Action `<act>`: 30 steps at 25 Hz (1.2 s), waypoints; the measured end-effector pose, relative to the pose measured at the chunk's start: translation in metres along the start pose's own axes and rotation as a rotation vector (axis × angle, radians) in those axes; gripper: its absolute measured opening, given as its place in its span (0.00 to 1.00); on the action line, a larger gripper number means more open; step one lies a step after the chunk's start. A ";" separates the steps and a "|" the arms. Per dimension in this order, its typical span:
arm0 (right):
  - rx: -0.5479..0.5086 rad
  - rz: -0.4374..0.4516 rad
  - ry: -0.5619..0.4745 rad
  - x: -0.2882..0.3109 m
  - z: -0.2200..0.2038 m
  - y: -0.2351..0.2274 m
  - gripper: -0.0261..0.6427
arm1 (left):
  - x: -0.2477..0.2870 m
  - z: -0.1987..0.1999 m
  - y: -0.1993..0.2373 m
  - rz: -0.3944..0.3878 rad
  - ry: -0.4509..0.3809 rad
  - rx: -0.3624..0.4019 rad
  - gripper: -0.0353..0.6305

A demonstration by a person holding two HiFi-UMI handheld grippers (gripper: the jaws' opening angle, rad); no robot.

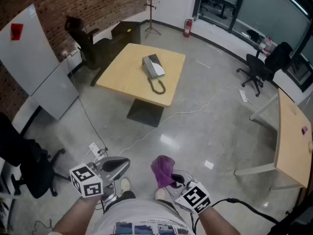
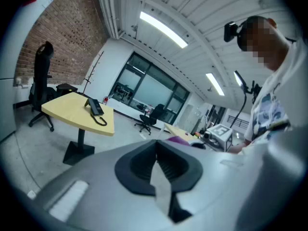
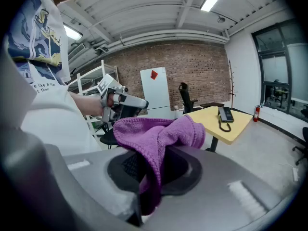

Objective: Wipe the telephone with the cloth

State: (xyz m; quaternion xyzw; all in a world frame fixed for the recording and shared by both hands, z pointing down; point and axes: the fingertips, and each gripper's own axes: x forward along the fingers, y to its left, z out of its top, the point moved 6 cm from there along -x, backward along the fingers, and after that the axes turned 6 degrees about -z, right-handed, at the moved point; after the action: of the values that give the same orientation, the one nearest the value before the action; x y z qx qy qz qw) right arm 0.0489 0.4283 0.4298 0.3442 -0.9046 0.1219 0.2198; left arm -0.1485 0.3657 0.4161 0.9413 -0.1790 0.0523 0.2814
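Note:
A grey telephone (image 1: 153,66) with a dark coiled cord lies on a pale wooden table (image 1: 124,70) well ahead of me across the floor. It shows small in the left gripper view as the telephone (image 2: 95,107) and in the right gripper view as the telephone (image 3: 224,114). My right gripper (image 1: 168,176) is shut on a purple cloth (image 1: 163,169), which bunches over its jaws as the cloth (image 3: 161,136). My left gripper (image 1: 117,165) is shut and empty, held low near my body; its jaws meet at the left gripper (image 2: 156,161).
Bare polished concrete floor lies between me and the table. A white cable (image 1: 195,109) runs across it. Black office chairs stand at the left (image 1: 29,168), behind the table (image 1: 83,40) and at the right (image 1: 261,65). A second wooden desk (image 1: 293,136) stands at the right; a whiteboard (image 1: 34,58) leans left.

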 end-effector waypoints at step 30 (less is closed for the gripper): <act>0.065 -0.062 0.024 0.152 0.092 -0.087 0.11 | 0.002 0.068 0.175 -0.055 0.020 -0.099 0.10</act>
State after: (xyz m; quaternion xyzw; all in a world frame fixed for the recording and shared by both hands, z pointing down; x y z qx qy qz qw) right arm -0.0221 0.2436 0.4289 0.3777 -0.8864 0.1482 0.2230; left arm -0.2109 0.1915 0.4487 0.9302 -0.1528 0.0449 0.3308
